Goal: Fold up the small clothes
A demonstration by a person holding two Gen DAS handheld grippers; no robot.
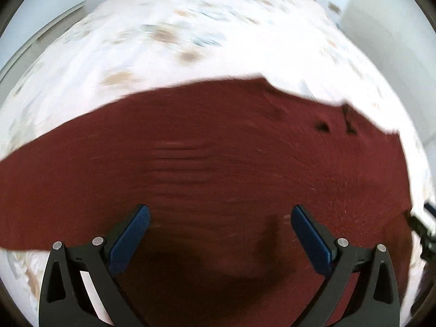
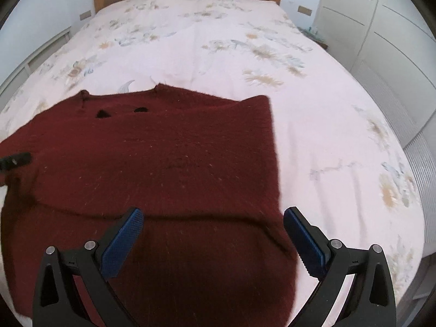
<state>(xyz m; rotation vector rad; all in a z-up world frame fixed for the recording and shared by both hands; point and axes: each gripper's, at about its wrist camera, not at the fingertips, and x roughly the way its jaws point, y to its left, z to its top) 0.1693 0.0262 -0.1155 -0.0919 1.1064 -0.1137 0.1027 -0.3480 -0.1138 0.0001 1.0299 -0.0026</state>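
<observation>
Blue-padded left gripper (image 1: 220, 212) and right gripper (image 2: 213, 215) are held spread wide and empty above the maroon knitted sweater (image 2: 152, 158), which is laid flat on the floral bedspread (image 2: 313, 114), its near hem apparently turned up for folding.

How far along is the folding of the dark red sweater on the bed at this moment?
Partly done: the dark red knit sweater lies on the floral bedspread with one layer already folded across it, its edge visible near the right hand-held gripper. In hand: nothing; that gripper and the left hand-held gripper both hover open above the knit. Left: the remaining folds; the left view is too blurred to judge more.
</observation>
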